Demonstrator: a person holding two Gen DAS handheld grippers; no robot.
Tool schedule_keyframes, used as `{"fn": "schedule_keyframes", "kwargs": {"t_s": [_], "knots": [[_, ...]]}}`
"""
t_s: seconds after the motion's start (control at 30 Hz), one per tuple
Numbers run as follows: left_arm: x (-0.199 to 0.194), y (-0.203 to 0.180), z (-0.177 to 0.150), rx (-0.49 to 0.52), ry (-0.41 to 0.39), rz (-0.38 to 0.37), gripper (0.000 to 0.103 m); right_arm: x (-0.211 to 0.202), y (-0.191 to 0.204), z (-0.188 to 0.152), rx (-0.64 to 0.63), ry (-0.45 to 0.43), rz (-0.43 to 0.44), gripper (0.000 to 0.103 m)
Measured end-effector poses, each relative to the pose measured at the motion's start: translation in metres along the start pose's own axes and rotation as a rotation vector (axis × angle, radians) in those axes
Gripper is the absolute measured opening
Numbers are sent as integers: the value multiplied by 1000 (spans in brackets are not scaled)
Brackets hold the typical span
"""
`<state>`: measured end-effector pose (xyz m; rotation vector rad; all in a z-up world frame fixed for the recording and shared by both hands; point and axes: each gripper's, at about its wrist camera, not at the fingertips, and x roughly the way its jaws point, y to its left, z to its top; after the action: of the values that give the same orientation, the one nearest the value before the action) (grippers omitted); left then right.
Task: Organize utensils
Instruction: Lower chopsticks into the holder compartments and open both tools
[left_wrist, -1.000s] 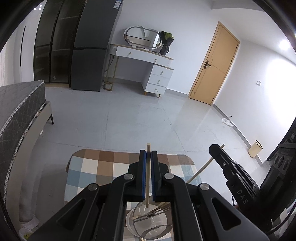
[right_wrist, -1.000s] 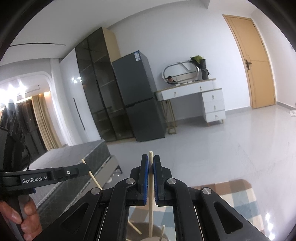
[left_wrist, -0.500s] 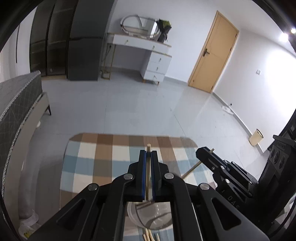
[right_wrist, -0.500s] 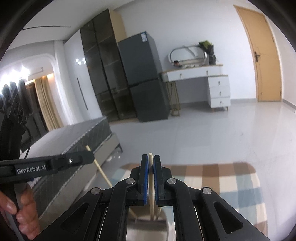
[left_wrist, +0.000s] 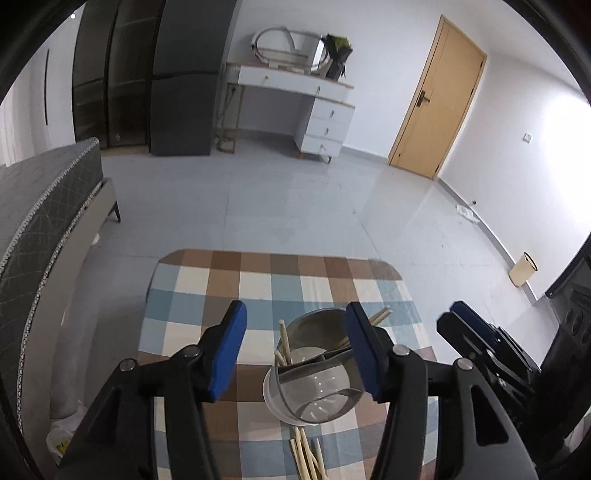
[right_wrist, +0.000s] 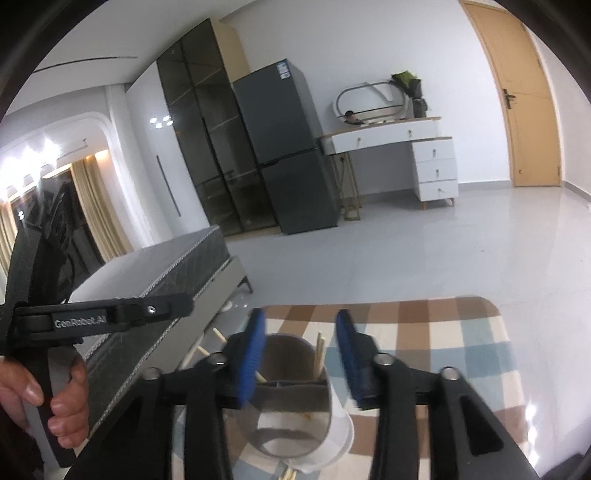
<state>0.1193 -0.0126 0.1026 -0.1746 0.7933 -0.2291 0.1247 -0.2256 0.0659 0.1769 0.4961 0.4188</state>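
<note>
Both my grippers are spread wide, fingers released, nothing between the pads. Left gripper (left_wrist: 295, 347) hangs above the utensil holder (left_wrist: 314, 376), a grey cylinder with a divider inside, standing on the checkered bench (left_wrist: 207, 288); the holder sits between and below my blue left pads (left_wrist: 227, 354), not touching either. Chopsticks (left_wrist: 284, 341) stand tilted in the holder, one tip poking up nearer the left pad, more tips (left_wrist: 380, 315) leaning out past the right pad. Loose chopsticks (left_wrist: 306, 458) lie flat on the bench just in front of the holder (near edge of view). Right gripper (right_wrist: 301, 354) also straddles the holder from above; a chopstick (right_wrist: 319, 352) stands in it, upright between my fingers, clear of both pads. My left hand (right_wrist: 55, 402) grips the other handle at the left edge.
</note>
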Motion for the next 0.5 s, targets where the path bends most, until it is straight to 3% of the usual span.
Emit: {"fn": "schedule_keyframes", "kwargs": {"t_s": [0.07, 0.37, 0.5], "knots": [[-12, -6, -3, 13, -13, 9, 55, -13, 3, 1, -4, -16, -3, 49], [-60, -24, -23, 24, -154, 80, 82, -72, 25, -1, -27, -97, -15, 74], [-72, -26, -30, 12, -175, 99, 84, -94, 30, -4, -30, -129, -12, 79]]}}
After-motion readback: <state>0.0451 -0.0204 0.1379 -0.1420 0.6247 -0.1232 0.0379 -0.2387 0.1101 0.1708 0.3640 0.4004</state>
